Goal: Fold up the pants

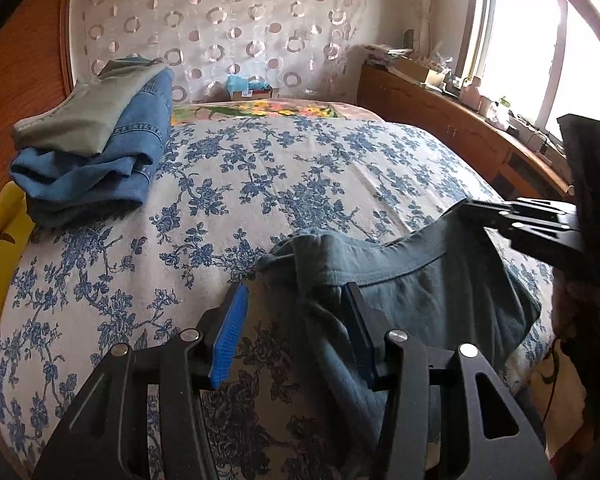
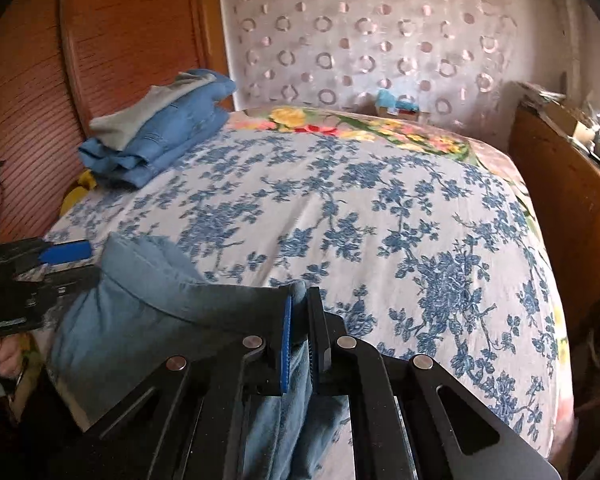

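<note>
My right gripper is clamped narrow on the waistband of the grey-blue pants, which lie at the near edge of the bed, partly draped over it. My left gripper stands wide, its fingers either side of a fold of the same pants. A stack of folded clothes rests at the far left corner.

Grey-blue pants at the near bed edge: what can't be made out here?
- Pants legs, both views: cut off by the bottom edge and hidden behind the jaws.
- Left gripper, right wrist view: blurred at the left edge; any cloth contact unclear.
- Box at the headboard, both views: too small to identify.
</note>
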`<state>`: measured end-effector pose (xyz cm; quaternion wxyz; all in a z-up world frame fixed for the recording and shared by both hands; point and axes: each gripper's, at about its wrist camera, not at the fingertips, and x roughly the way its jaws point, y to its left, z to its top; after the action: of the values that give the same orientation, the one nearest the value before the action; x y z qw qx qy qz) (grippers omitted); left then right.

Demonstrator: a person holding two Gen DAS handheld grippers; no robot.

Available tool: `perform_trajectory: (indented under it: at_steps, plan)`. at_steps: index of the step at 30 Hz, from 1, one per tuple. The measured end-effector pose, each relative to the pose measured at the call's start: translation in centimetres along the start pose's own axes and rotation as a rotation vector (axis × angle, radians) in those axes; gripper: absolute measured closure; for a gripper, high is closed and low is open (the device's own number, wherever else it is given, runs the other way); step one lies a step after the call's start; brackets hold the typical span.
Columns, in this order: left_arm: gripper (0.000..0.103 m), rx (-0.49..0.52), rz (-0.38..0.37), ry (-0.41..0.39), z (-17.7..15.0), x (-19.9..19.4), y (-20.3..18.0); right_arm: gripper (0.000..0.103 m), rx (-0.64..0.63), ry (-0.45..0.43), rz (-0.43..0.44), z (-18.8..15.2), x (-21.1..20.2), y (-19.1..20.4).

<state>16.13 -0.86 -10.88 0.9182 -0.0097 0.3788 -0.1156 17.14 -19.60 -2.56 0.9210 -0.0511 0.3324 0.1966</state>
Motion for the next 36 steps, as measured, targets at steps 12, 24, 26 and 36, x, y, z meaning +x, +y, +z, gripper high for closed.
perform_trajectory:
  at_steps: [12,24,26,36]
  plan:
    - [0.053,0.004,-0.041,0.001,-1.4,-1.4,-1.0,0.075,0.016,-0.013,0.002,-2.2,-3.6,0.3]
    - [0.053,0.027,-0.04,0.057,-3.2,-0.1,-1.7,0.075,0.055,0.001,0.037,-8.0,-8.6,0.2]
    - [0.053,0.027,-0.039,0.06,-3.2,0.0,-1.7,0.075,0.059,0.006,0.045,-8.5,-8.9,0.2]
    - [0.051,0.026,-0.038,0.063,-3.4,0.2,-1.7,0.076,0.063,0.038,0.071,-9.5,-8.5,1.0]
